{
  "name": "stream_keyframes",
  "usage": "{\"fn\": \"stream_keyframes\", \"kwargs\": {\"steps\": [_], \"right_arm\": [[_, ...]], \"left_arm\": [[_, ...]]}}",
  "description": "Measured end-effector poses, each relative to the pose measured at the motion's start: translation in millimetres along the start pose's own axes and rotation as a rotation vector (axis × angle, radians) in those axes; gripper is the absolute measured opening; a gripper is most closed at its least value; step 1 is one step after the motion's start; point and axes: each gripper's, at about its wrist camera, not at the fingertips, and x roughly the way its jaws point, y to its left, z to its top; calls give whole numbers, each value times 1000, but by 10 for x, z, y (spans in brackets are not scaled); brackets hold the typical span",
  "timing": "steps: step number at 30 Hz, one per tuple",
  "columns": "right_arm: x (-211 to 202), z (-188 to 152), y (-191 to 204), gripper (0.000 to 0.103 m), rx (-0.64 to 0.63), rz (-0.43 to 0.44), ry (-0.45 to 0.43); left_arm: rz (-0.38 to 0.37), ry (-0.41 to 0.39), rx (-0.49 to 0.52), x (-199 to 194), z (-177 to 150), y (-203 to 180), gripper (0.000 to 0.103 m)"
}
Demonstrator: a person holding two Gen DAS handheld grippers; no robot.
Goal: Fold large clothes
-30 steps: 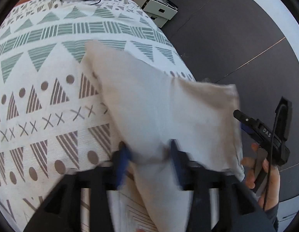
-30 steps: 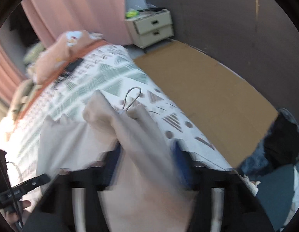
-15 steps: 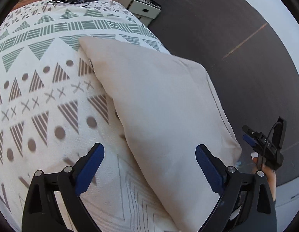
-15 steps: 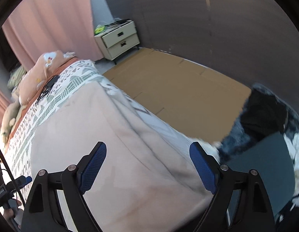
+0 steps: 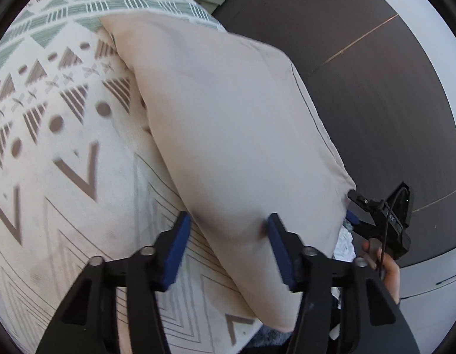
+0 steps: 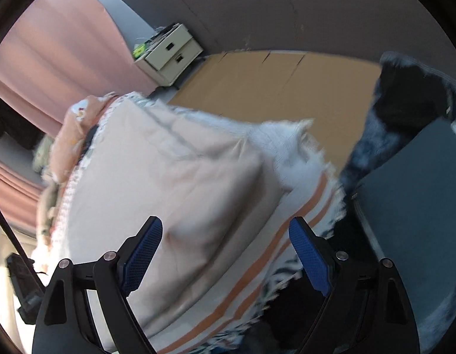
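A large beige garment point(image 5: 234, 124) lies folded flat on the patterned bedspread point(image 5: 60, 159), along the bed's right edge. My left gripper point(image 5: 228, 236) hovers over the garment's near end, jaws partly open with cloth between them but not pinched. The garment also shows in the right wrist view point(image 6: 169, 194). My right gripper point(image 6: 225, 247) is wide open above the garment's near corner and holds nothing. It also shows in the left wrist view point(image 5: 384, 221), beside the garment's right corner.
The bedspread's fringed, orange-striped edge point(image 6: 310, 194) hangs at the bed's corner. A cream drawer unit point(image 6: 169, 56) stands by the pink curtain point(image 6: 65, 59). Brown floor point(image 6: 272, 82) lies beyond the bed. Dark fluffy fabric point(image 6: 405, 94) is at the right.
Both grippers let go of the beige garment and opened; it now lies flat. The left gripper has since narrowed over the garment's near end. The right gripper has swung toward the bed's corner.
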Motion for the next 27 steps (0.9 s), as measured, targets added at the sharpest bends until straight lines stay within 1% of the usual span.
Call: {"fn": "stream_keyframes", "kwargs": {"steps": [1, 2, 3, 4, 5, 6, 9, 12, 14, 16, 18, 19, 21, 22, 23, 24, 25, 26, 27], "right_arm": [[16, -30, -15, 86, 3, 9, 1], [19, -20, -21, 68, -1, 1, -2], [18, 13, -14, 46, -10, -46, -8], [16, 38, -31, 37, -8, -62, -13], [-2, 85, -62, 28, 7, -50, -19], [-16, 133, -93, 23, 23, -35, -22], [-38, 293, -135, 18, 28, -33, -38], [-53, 458, -140, 17, 4, -85, -68], [-71, 521, -188, 17, 29, -107, -85], [-87, 583, -272, 17, 80, -107, -90], [-115, 593, -266, 17, 87, -115, -87], [-136, 588, -236, 18, 73, -129, -86], [-180, 554, -101, 21, 38, -177, -79], [-224, 514, -29, 21, 30, -190, -77], [-269, 491, 20, 23, 23, -203, -74], [-314, 462, 82, 24, 10, -212, -72], [-355, 414, 151, 27, -3, -214, -72], [-407, 377, 212, 43, -21, -217, -75], [-457, 336, 284, 71, -37, -218, -80]], "left_arm": [[3, 4, 2, 32, 2, -14, 46], [9, 1, 5, 47, -1, -35, 46], [9, 1, 4, 64, 8, -46, 46], [0, 2, -5, 72, -7, -41, 46], [-9, 5, -16, 81, -1, -40, 46], [-20, 8, -24, 82, 2, -29, 45], [-41, 12, -39, 142, 14, -54, 44], [-53, 9, -51, 196, -9, -70, 44], [-50, -2, -51, 189, -45, -90, 44], [-33, -11, -17, 135, -71, -144, 44], [-17, -16, 6, 72, -91, -164, 44], [-16, -13, 11, 18, -156, -155, 44], [0, -19, 12, -84, -161, -123, 46], [9, -28, 11, -61, -118, -152, 46], [21, -36, 12, -116, -127, -147, 46], [33, -40, 20, -178, -144, -155, 54], [39, -42, 31, -228, -154, -170, 73], [42, -53, 47, -297, -180, -200, 82], [45, -69, 60, -401, -204, -202, 91]]}}
